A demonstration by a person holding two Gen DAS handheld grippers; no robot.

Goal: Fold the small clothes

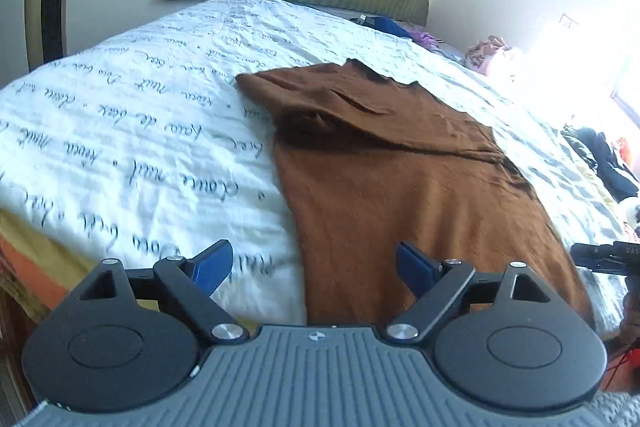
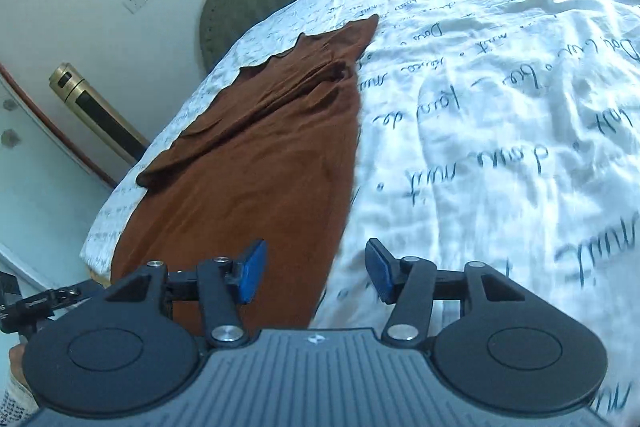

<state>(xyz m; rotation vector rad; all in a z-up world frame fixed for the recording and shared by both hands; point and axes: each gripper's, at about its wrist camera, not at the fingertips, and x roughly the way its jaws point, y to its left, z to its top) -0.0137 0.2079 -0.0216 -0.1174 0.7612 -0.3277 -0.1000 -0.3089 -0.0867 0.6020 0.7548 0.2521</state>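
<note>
Bedspread (image 1: 140, 131), white w/ script print, fills left wrist view; brown garment (image 1: 400, 187) lies flat on it, sleeve folded across. Left gripper (image 1: 314, 267) hovers at garment's near edge, fingers wide, holding nothing. Right wrist view: same garment (image 2: 248, 179) at left, right gripper (image 2: 316, 273) fingers wide over its near corner, empty.

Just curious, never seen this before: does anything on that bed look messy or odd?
Mostly tidy. The brown garment lies on the printed bedspread with one sleeve folded across it, bunched and creased. Loose clothes are heaped beyond the bed.
</note>
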